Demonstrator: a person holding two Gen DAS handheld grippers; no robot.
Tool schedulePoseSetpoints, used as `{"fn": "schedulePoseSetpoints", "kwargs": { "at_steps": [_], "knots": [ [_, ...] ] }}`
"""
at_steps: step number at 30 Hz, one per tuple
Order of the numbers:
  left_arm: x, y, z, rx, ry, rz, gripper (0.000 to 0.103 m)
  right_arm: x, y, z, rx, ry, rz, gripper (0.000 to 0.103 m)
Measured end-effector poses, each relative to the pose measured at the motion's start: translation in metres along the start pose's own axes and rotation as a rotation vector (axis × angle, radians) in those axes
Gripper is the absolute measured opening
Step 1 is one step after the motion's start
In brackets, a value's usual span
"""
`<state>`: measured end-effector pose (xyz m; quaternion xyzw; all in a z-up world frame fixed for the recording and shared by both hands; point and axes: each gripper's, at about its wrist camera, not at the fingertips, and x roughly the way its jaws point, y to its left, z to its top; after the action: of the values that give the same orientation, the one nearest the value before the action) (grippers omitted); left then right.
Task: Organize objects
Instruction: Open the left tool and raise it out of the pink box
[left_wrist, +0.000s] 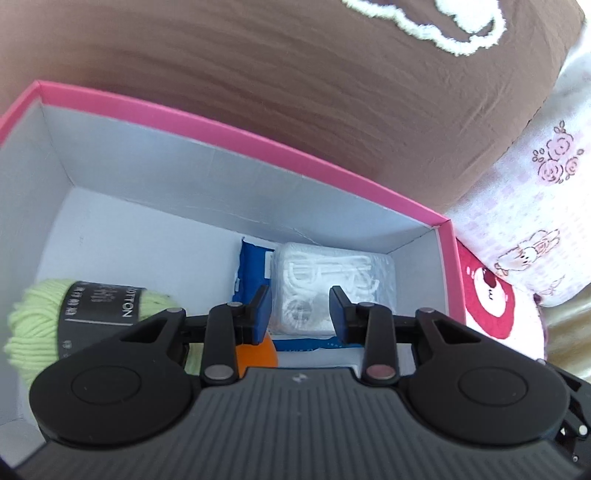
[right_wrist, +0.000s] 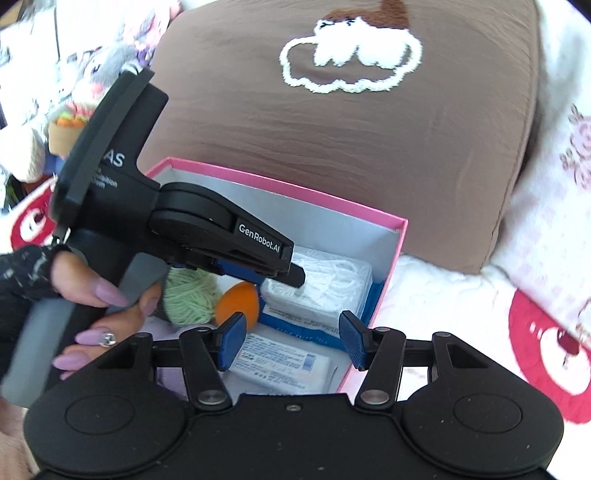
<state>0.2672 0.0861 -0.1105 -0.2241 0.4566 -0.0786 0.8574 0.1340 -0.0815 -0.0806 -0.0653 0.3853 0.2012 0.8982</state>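
Left gripper (left_wrist: 300, 308) hangs inside the pink box (left_wrist: 229, 133), jaws narrowly apart with nothing gripped; the clear pack of white floss picks (left_wrist: 334, 273) shows through the gap below the blue pads. In the right wrist view the same gripper (right_wrist: 295, 275) comes in from the left, tilted down over that pack, held by a hand (right_wrist: 96, 310) with lilac nails and a dark sleeve. Right gripper (right_wrist: 291, 341) is moderately open and empty, hovering over the near end of the box, above a white packet with a printed label (right_wrist: 280, 365). Box contents: floss pack sits on a blue-and-white packet (left_wrist: 253, 269) at the far right corner; orange ball (right_wrist: 236, 304) lies just beside it; light green yarn skein (left_wrist: 44, 325) with a black band is at the left, next to the ball. Box rests on a white blanket with red prints (right_wrist: 535, 332), against a brown cushion (right_wrist: 369, 140) with a white cloud outline. Plush toys (right_wrist: 92, 81) are blurred at far left.
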Motion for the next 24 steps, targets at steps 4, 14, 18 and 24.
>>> {"fn": "schedulePoseSetpoints", "kwargs": {
  "at_steps": [4,14,18,24],
  "knots": [
    [-0.018,-0.002,0.001,0.000,0.004,0.013,0.033,-0.015,0.000,-0.004,0.024,-0.015,0.020,0.060],
    [-0.093,-0.016,-0.023,0.092,-0.030,0.121,0.038,-0.067,-0.002,0.020,0.022,-0.056,0.057,0.061],
    [-0.111,-0.021,-0.032,0.119,-0.050,0.150,0.040,-0.083,0.001,0.020,0.021,-0.080,0.086,0.062],
    [-0.156,-0.034,-0.046,0.166,-0.080,0.174,0.043,-0.100,0.001,0.026,0.000,-0.116,0.080,0.063]
  ]
}}
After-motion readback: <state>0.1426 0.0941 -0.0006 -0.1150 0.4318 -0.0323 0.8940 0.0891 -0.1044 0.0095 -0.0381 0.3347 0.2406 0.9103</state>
